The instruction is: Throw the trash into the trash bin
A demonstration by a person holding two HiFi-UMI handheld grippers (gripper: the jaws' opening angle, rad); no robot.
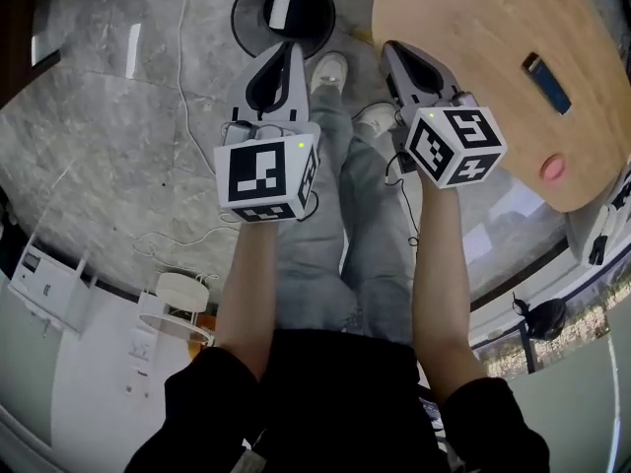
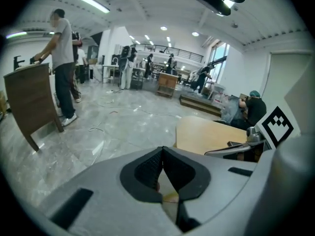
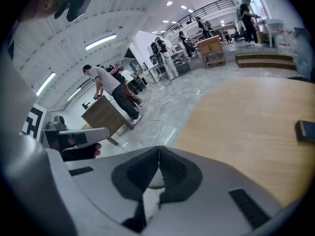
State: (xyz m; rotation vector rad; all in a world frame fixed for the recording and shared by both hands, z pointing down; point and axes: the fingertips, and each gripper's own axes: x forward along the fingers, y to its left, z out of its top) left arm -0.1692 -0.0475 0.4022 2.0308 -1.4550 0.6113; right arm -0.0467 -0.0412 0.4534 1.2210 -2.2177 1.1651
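Head view: two clenched, empty tools, left gripper [image 1: 292, 53] and right gripper [image 1: 392, 49] (one trash bin [image 1: 248, 6] beyond them).

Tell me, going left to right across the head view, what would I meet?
Thin white floor cable, black round bin, grey handheld right gripper, dark blue flat rectangular object on the light wooden table.

Trash bin [image 1: 284, 13] stands on the floor [image 1: 118, 116], ahead of the person's shoes [image 1: 330, 67]. Tabletop [image 1: 473, 47] sits right of the bin. Left gripper [image 1: 293, 49] and right gripper [image 1: 390, 49] are side by side, with the shoes between them. The left one is just short of the bin, the right one at the tabletop's near-left edge. Flat device [image 1: 547, 84] lies on the tabletop, small round item [image 1: 553, 169] nearer the person. Cable [image 1: 182, 77] runs over the floor left of the bin.
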